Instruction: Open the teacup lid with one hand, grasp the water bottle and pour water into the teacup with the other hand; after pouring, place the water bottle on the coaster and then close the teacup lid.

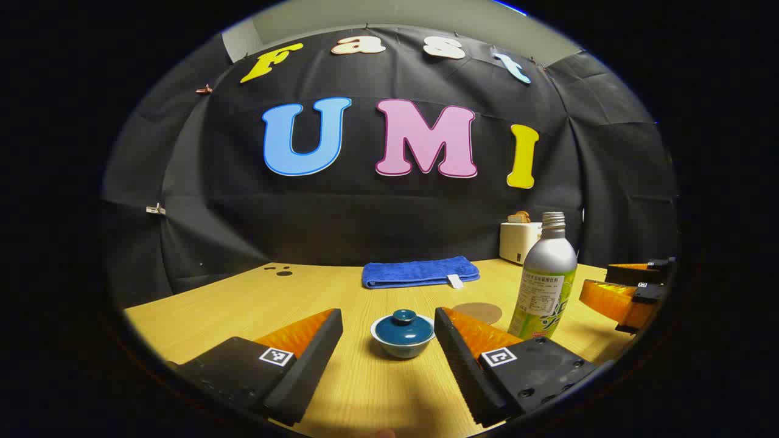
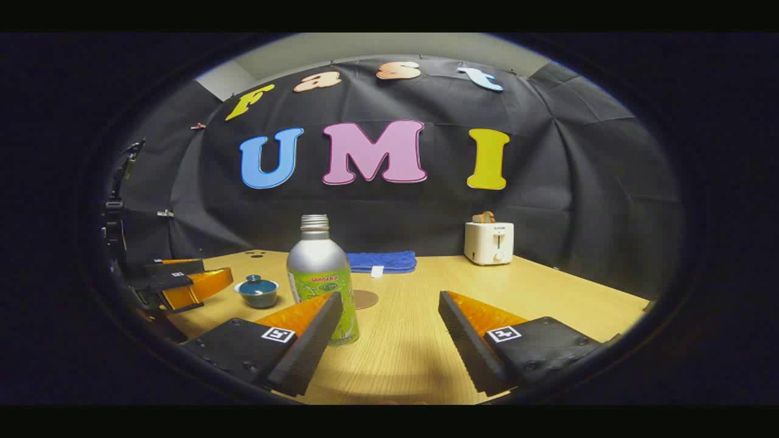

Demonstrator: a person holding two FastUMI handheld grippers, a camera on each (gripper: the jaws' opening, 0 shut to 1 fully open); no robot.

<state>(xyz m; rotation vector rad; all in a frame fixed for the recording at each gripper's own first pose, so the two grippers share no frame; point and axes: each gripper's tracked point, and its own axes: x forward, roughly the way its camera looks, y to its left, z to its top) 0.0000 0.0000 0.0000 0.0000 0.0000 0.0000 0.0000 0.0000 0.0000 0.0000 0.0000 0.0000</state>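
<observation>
Left gripper view: at the bottom of the frame the left gripper [image 1: 388, 331] hangs over the table [image 1: 201, 310] with its fingers spread wide, nothing between the pads. Just beyond the gap, low centre, sits the teacup [image 1: 403, 345] with its lid [image 1: 403, 327] on. Behind it, mid-frame, a folded blue towel [image 1: 420, 271] lies near the back edge. Right of the cup the round coaster [image 1: 478, 312] lies flat, partly hidden by the right finger, and just right of that the bottle [image 1: 544, 278] stands upright, uncapped. A toaster [image 1: 519, 241] stands behind the bottle at the wall. At the far right edge the right gripper [image 1: 627, 286] shows, spread, clear of the bottle. Right gripper view: at the left edge the left gripper [image 2: 182, 281] hovers close beside the teacup [image 2: 257, 292]. The bottle [image 2: 321, 274] stands left of centre, its base behind the left finger of the right gripper [image 2: 389, 313], whose fingers are wide apart and hold nothing. The coaster [image 2: 366, 298] lies just right of the bottle, the towel [image 2: 382, 261] behind it, the toaster [image 2: 489, 242] upper right on the table [image 2: 548, 292].
</observation>
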